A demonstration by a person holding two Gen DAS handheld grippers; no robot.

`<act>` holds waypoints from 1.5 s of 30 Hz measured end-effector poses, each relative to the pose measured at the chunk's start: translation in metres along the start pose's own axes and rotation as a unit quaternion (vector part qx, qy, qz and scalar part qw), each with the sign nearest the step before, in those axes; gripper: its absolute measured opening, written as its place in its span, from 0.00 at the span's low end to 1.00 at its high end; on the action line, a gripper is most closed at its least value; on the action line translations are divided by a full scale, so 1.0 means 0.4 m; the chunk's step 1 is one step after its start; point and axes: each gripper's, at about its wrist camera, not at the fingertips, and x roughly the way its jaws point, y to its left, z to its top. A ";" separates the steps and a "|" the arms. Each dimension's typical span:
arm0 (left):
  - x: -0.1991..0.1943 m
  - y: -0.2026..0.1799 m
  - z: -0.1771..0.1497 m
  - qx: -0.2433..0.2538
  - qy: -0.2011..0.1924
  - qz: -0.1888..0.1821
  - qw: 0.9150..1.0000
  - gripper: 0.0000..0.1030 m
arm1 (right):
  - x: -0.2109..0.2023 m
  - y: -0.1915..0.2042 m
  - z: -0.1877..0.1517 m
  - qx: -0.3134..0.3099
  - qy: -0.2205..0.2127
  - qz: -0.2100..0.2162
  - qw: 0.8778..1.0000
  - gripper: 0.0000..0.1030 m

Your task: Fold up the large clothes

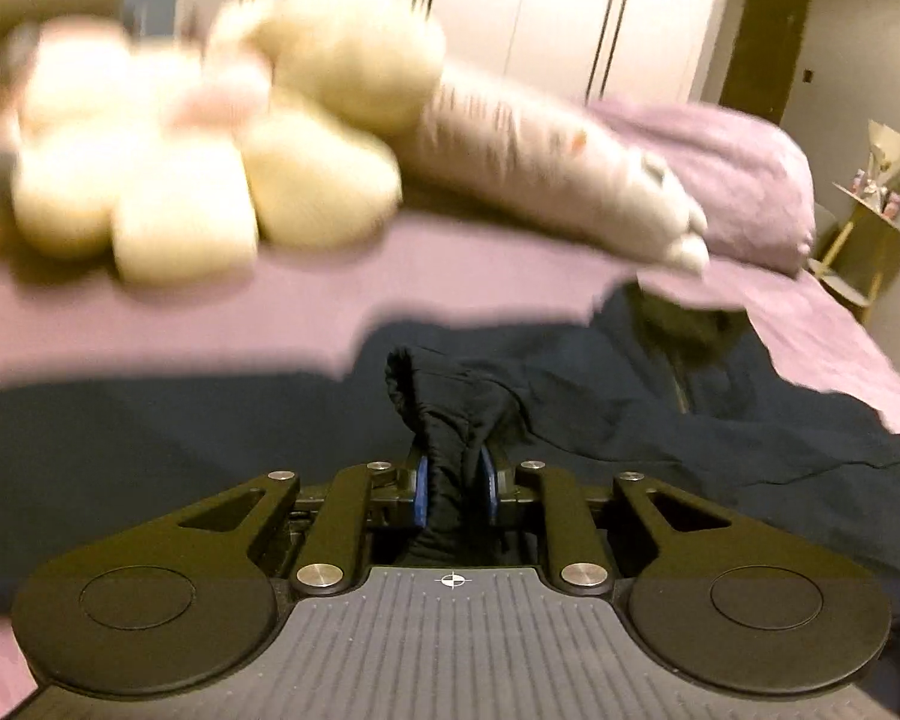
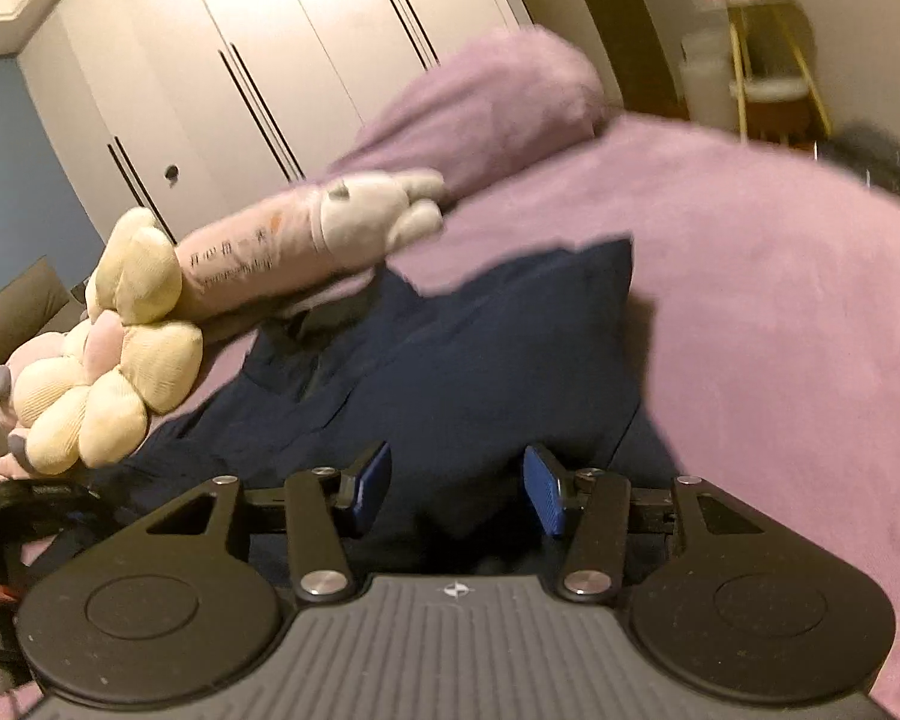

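Observation:
A large dark navy garment (image 1: 630,408) lies spread on a bed with a lilac cover (image 1: 150,324). My left gripper (image 1: 455,480) is shut on a bunched fold of the navy garment, which rises between the blue pads. In the right wrist view the same garment (image 2: 480,348) lies below and ahead of my right gripper (image 2: 457,489). The right gripper's jaws stand apart, with navy cloth lying between and under the blue pads (image 2: 543,489). The frames are blurred.
A cream flower-shaped plush (image 1: 210,138) and a long pink plush (image 1: 558,162) lie on the bed beyond the garment; both also show in the right wrist view (image 2: 108,360). A lilac pillow (image 2: 486,102), white wardrobe doors (image 2: 270,60) and a gold side table (image 1: 864,240) stand behind.

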 end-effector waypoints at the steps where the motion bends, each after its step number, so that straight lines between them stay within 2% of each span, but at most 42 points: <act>1: 0.001 -0.010 0.007 0.017 -0.018 0.018 1.000 0.20 | 0.000 0.007 0.004 -0.007 -0.018 0.002 1.000 0.49; 3: 0.023 -0.019 0.012 0.022 -0.026 0.040 0.999 0.24 | 0.022 0.031 0.015 -0.017 -0.036 -0.006 0.999 0.51; 5: 0.058 -0.015 0.003 0.005 -0.009 0.045 0.999 0.33 | 0.066 0.054 0.026 -0.014 -0.032 -0.004 0.999 0.51; 7: 0.089 -0.014 -0.018 -0.005 0.008 0.047 0.999 0.51 | 0.137 0.085 0.035 -0.017 -0.012 -0.037 0.999 0.51; 9: 0.099 -0.008 -0.035 -0.009 0.013 0.049 0.999 0.88 | 0.208 0.113 0.040 -0.030 0.003 -0.055 0.998 0.50; 11: 0.071 0.008 -0.048 -0.020 -0.013 0.054 0.998 0.95 | 0.254 0.144 0.041 -0.055 0.011 -0.060 0.997 0.48; 13: 0.033 0.030 -0.054 -0.043 -0.060 0.050 0.996 0.98 | 0.289 0.180 0.034 -0.095 0.008 -0.042 0.995 0.42; 15: 0.014 0.047 -0.059 -0.073 -0.087 0.038 0.993 0.99 | 0.323 0.204 0.019 -0.140 0.012 -0.042 0.989 0.27; 16: 0.014 0.049 -0.057 -0.084 -0.088 0.027 0.992 0.99 | 0.346 0.208 0.012 -0.160 0.020 -0.052 0.986 0.18; 19: 0.047 0.025 -0.056 -0.088 -0.069 0.007 0.994 0.99 | 0.381 0.178 0.004 -0.185 0.028 -0.075 0.979 0.05; 21: 0.065 -0.007 -0.062 -0.068 -0.064 0.004 0.996 0.99 | 0.375 0.151 0.005 -0.202 0.016 -0.097 0.975 0.04; 22: 0.075 -0.021 -0.068 -0.057 -0.063 0.003 0.996 0.99 | 0.370 0.129 0.011 -0.207 0.008 -0.114 0.972 0.00; 24: 0.105 -0.044 -0.080 -0.036 -0.053 0.013 0.998 0.99 | 0.359 0.071 0.025 -0.203 -0.003 -0.137 0.970 0.00; 26: 0.141 -0.051 -0.091 -0.028 -0.021 0.028 0.999 1.00 | 0.343 0.016 0.037 -0.163 -0.008 -0.133 0.978 0.00; 28: 0.168 -0.044 -0.105 -0.030 0.003 0.030 0.999 1.00 | 0.338 0.002 0.040 -0.147 -0.013 -0.136 0.980 0.00; 31: 0.172 -0.049 -0.109 -0.018 0.004 0.034 0.999 1.00 | 0.344 0.024 0.032 -0.170 -0.015 -0.148 0.974 0.00; 33: 0.176 -0.054 -0.111 -0.008 0.005 0.038 0.999 1.00 | 0.333 0.034 0.045 -0.164 -0.008 -0.153 0.974 0.00; 35: 0.180 -0.057 -0.112 -0.003 0.005 0.042 0.999 1.00 | 0.302 0.061 0.053 -0.149 -0.026 -0.155 0.976 0.04; 38: 0.179 -0.061 -0.115 0.002 0.004 0.045 0.999 1.00 | 0.254 0.132 0.034 -0.163 -0.062 -0.119 0.977 0.04; 41: 0.177 -0.059 -0.117 0.000 0.003 0.043 0.999 1.00 | 0.281 0.189 0.008 -0.179 -0.026 -0.073 0.981 0.04; 42: 0.177 -0.058 -0.116 -0.001 0.003 0.042 0.999 1.00 | 0.307 0.198 -0.004 -0.183 -0.004 -0.072 0.981 0.04; 44: 0.179 -0.055 -0.117 -0.003 0.004 0.038 0.999 1.00 | 0.363 0.193 -0.026 -0.188 0.036 -0.105 0.976 0.04; 45: 0.180 -0.056 -0.118 -0.002 0.003 0.038 0.999 1.00 | 0.375 0.181 -0.031 -0.181 0.036 -0.103 0.977 0.04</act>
